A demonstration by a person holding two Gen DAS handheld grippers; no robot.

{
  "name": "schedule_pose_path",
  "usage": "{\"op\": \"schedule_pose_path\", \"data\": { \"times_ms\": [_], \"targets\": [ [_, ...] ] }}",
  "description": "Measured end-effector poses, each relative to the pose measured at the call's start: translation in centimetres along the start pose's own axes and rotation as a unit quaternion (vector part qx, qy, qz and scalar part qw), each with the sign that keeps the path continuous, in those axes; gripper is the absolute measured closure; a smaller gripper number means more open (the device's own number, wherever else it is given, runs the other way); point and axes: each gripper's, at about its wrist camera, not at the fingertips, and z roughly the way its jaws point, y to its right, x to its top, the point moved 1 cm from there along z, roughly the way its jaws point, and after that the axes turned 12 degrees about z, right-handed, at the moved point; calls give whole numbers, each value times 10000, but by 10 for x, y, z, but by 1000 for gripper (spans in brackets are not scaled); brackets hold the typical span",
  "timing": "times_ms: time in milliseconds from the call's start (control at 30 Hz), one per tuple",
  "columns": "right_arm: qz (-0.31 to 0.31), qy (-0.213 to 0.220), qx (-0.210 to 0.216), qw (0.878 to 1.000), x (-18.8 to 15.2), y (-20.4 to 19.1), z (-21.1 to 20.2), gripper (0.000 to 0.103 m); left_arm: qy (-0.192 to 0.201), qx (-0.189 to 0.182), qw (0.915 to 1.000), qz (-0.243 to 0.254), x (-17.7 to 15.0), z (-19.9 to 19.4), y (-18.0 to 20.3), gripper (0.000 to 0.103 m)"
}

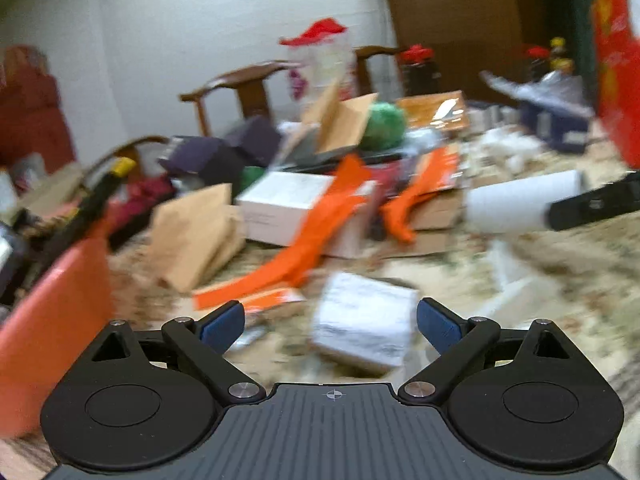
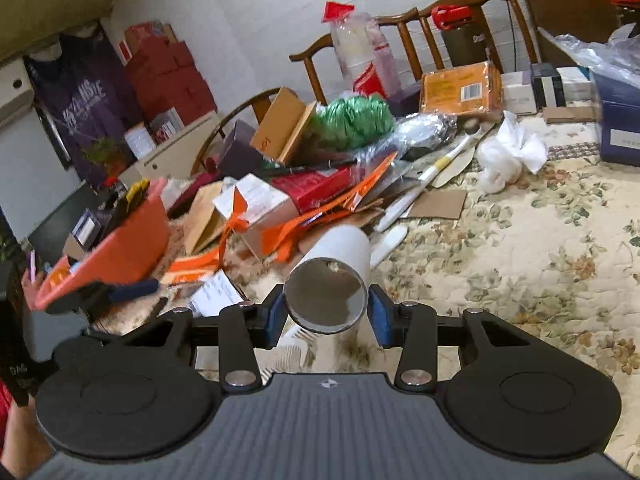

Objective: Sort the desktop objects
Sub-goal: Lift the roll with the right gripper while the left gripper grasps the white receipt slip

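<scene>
Now we hold the white cardboard tube (image 2: 332,276) clamped in our right gripper (image 2: 327,314) fingers above the floral table (image 2: 520,260); left gripper (image 1: 330,320) gapes empty. Next, probably, the orange plastic bin (image 2: 120,248).

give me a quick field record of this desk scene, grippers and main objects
surface: floral tablecloth
right gripper: shut on white tube, open end toward the camera
left gripper: open, nothing between the pads, small white box just ahead
orange bin: at left, holds small items
clutter: green bundle, orange straps, white carton
left view: motion-blurred
</scene>
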Motion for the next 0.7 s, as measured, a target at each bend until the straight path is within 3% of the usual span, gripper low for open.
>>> {"op": "schedule_pose_path", "data": {
  "times_ms": [133, 233, 333, 367, 433, 467, 500, 567, 700],
  "targets": [
    [-103, -89, -90, 9999, -5, -1, 6, 56, -84, -158, 9998, 114, 6, 16, 2, 5],
    [-38, -132, -126, 9998, -5, 2, 9, 56, -213, -539, 9981, 193, 9, 30, 11, 7],
    [26, -179, -173, 9997, -4, 7, 12, 56, -204, -593, 9980, 39, 12, 39, 15, 8],
    [61, -202, -180, 9996, -3, 9, 13, 55, -250, -702, 9972, -112, 12, 42, 12, 12],
    [141, -215, -149, 9996, -2, 13, 15, 54, -284, -1072, 9926, -497, 11, 45, 3, 36],
    [152, -179, -133, 9996, -2, 14, 15, 53, -279, -1060, 9924, -567, 10, 45, -1, 38],
    [136, -154, -132, 9997, -1, 15, 16, 41, -286, -1028, 9927, -556, 9, 43, -1, 38],
    [201, -31, -87, 9998, -1, 17, 15, 29, -265, -946, 9937, -540, 7, 40, 1, 38],
    [-187, 66, -125, 9997, -1, 6, 17, 28, -237, -822, 9951, -488, 7, 37, 6, 38]
  ]
}}
